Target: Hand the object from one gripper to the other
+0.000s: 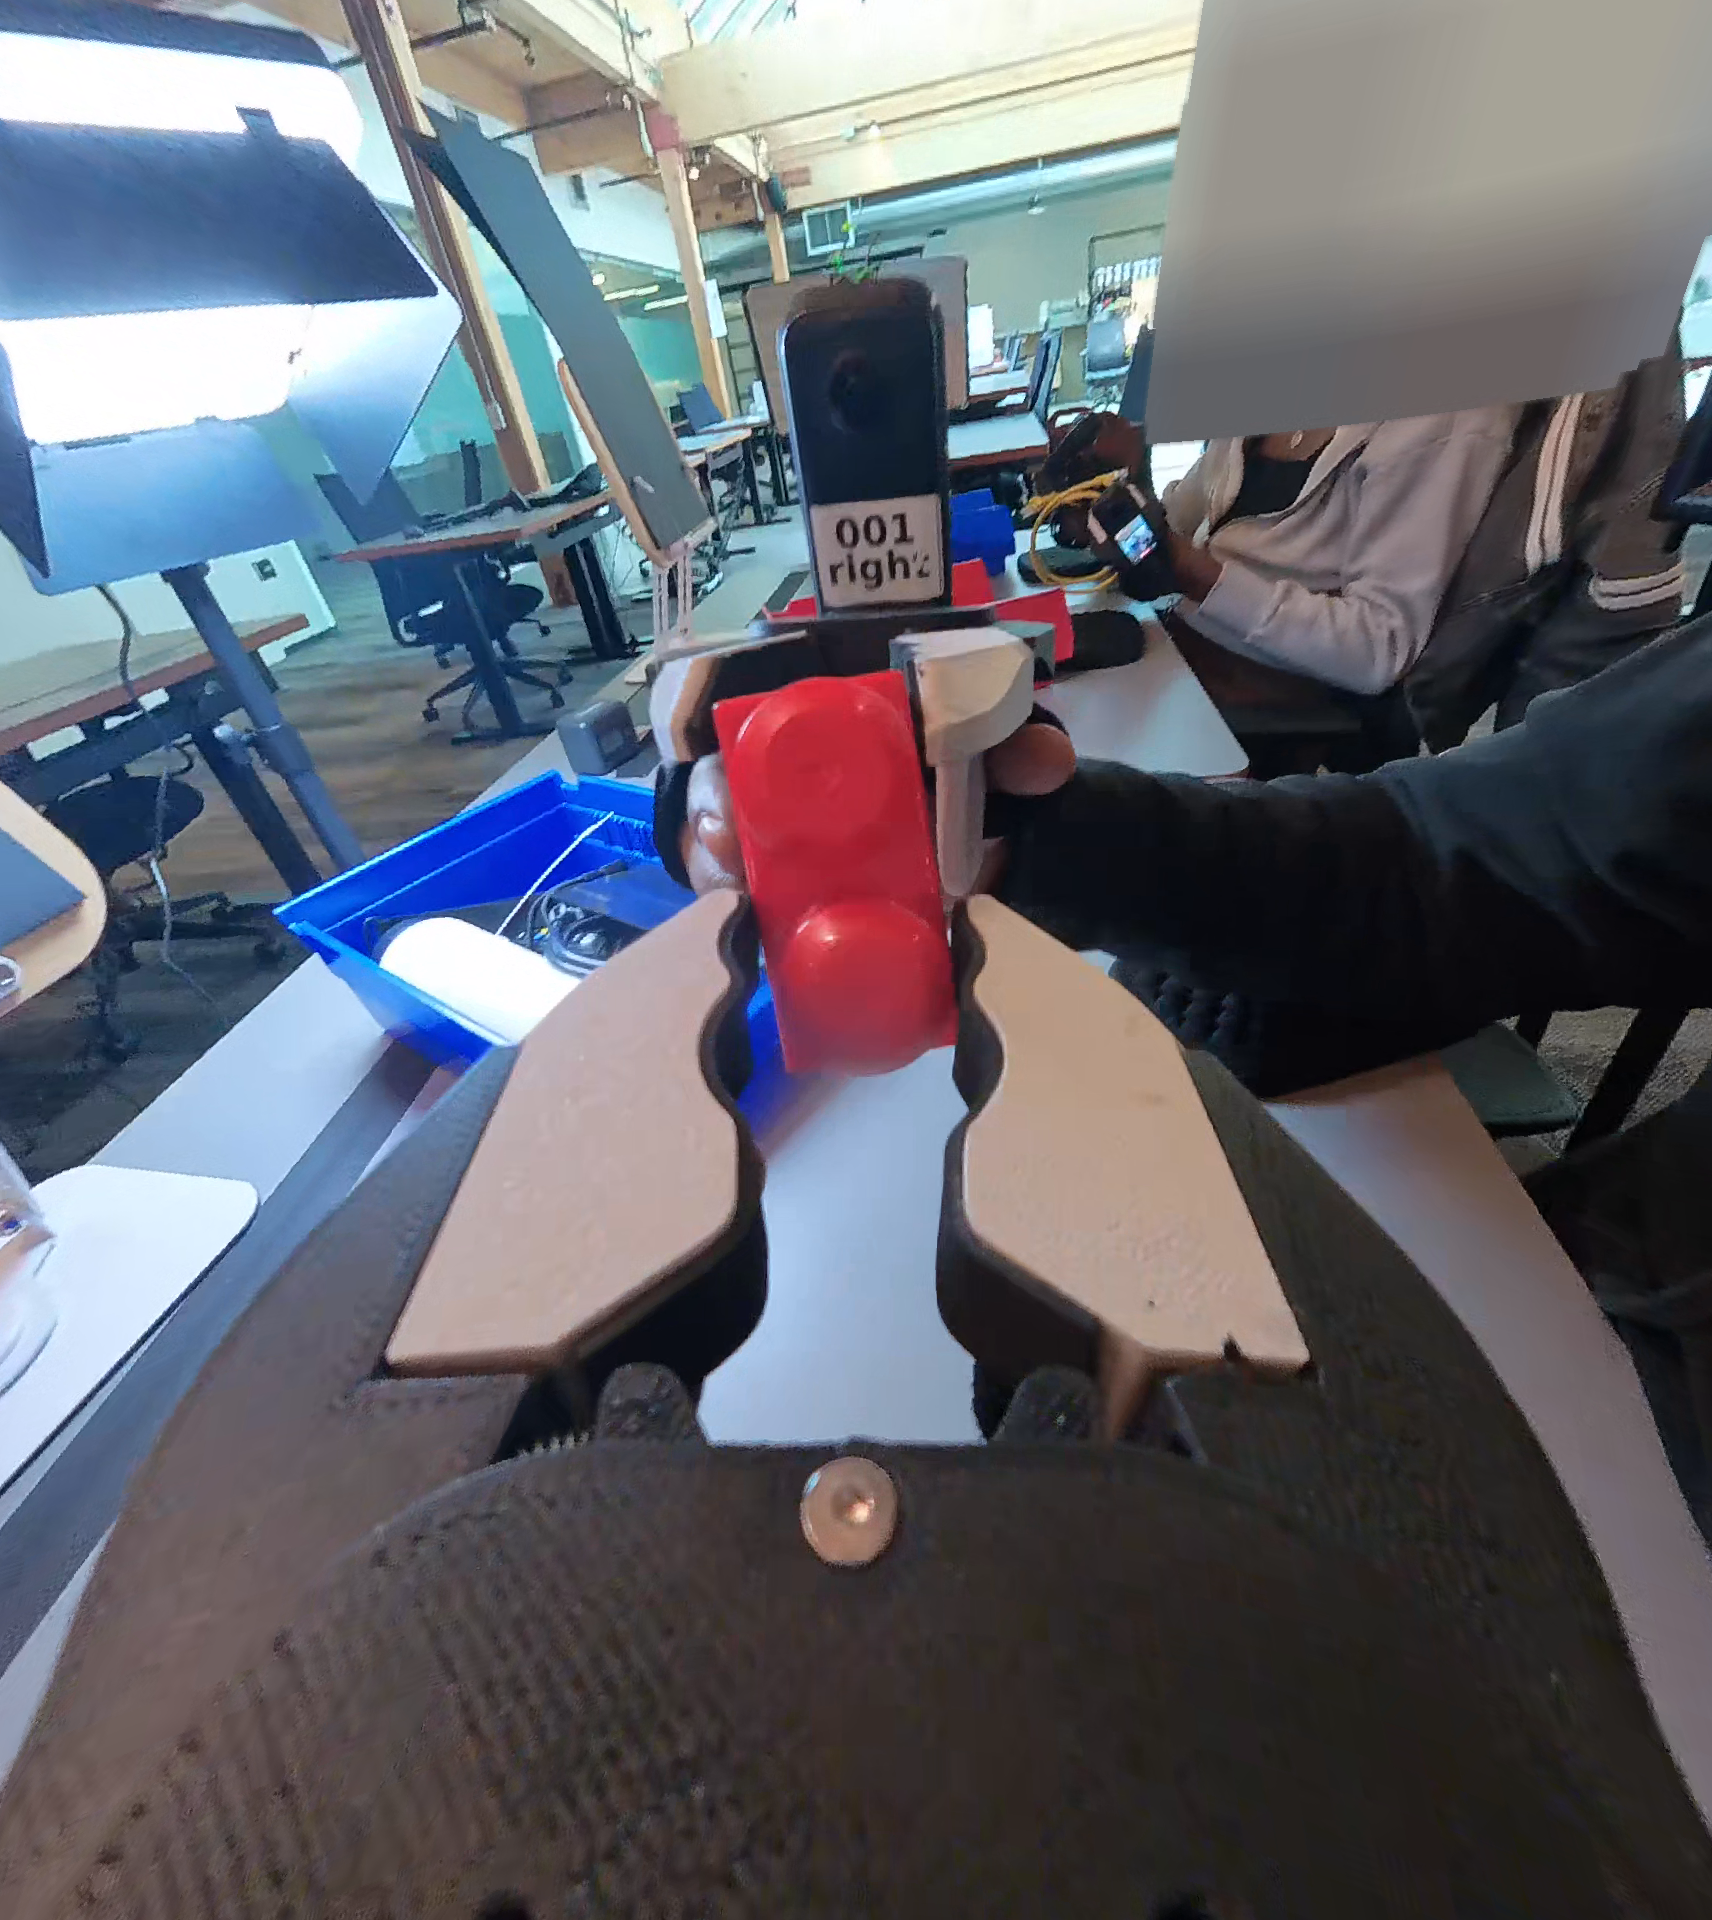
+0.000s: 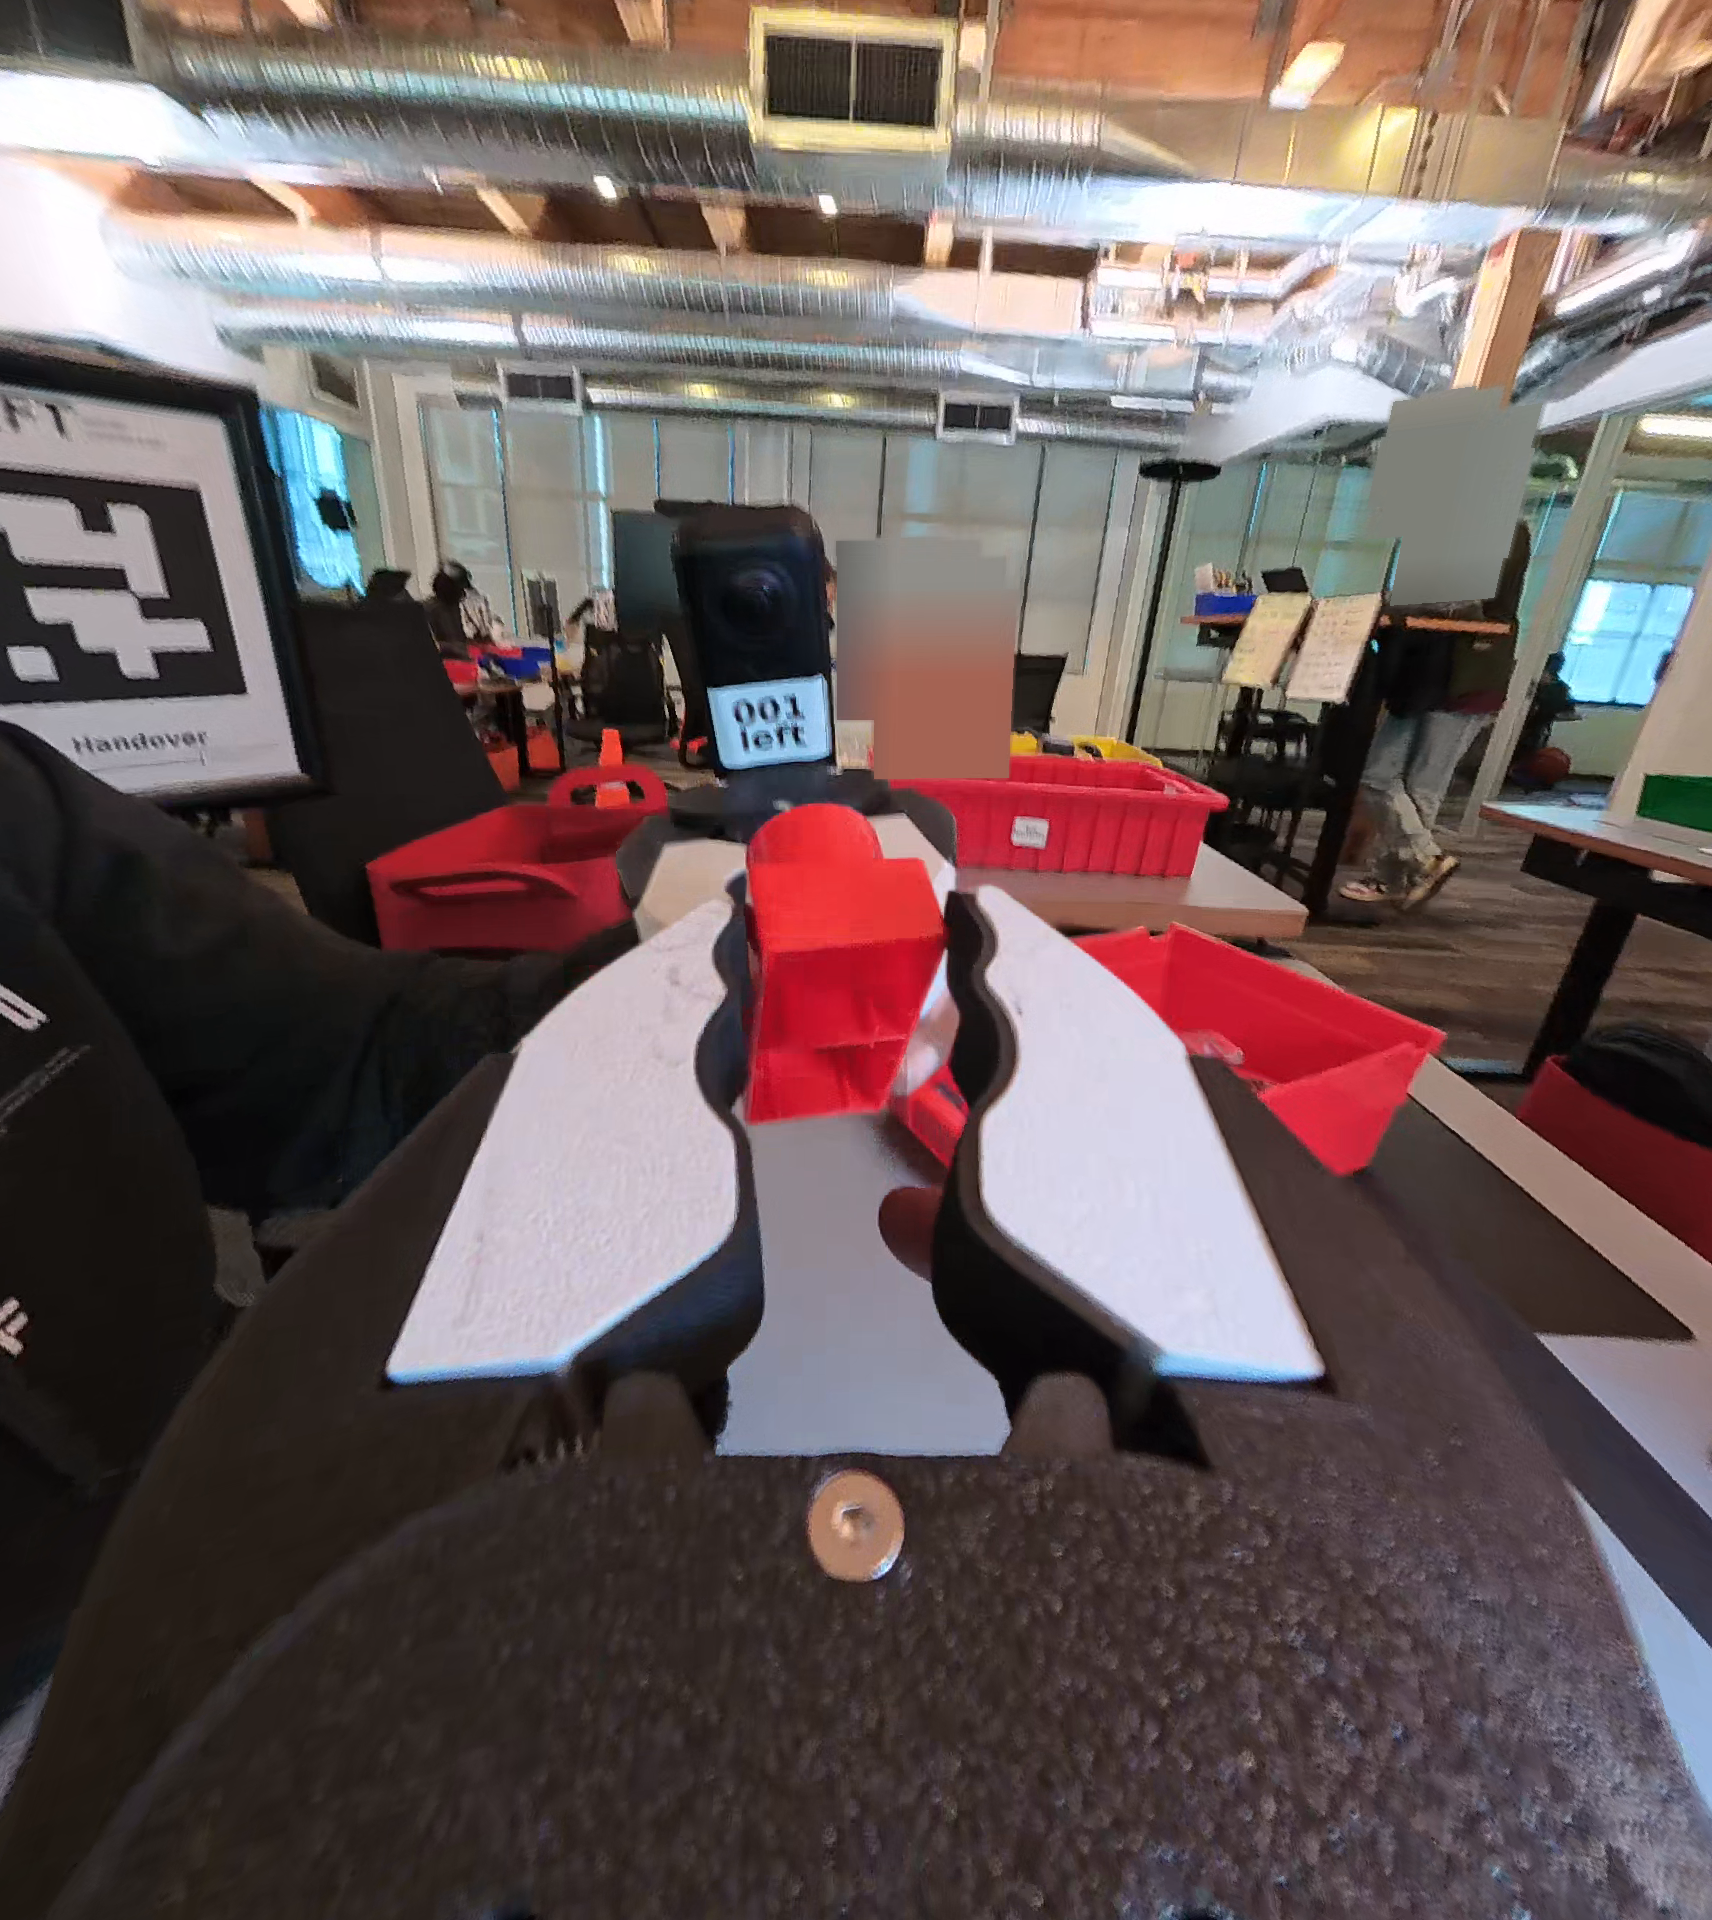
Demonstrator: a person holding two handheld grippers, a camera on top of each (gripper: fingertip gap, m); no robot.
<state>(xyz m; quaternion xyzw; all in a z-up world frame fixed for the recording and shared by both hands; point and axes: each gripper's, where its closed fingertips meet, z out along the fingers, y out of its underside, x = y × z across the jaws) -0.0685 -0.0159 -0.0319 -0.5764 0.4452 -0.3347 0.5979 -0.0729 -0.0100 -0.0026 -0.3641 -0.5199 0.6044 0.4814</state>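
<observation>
between the tips of the left gripper sits the red block, pinched at its near end; the right gripper clamps the far end, both held above the grey table. judging by this, the handover is midway: both grip, neither has released.

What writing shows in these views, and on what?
I don't quote writing; it stands on:
Camera label, left wrist view: legible.
Camera label, right wrist view: legible.
Framed marker sign: legible.
Black sleeve: partly legible lettering.
Bin sticker: too small.
Papers on stand: too small.
Red block: none.
</observation>
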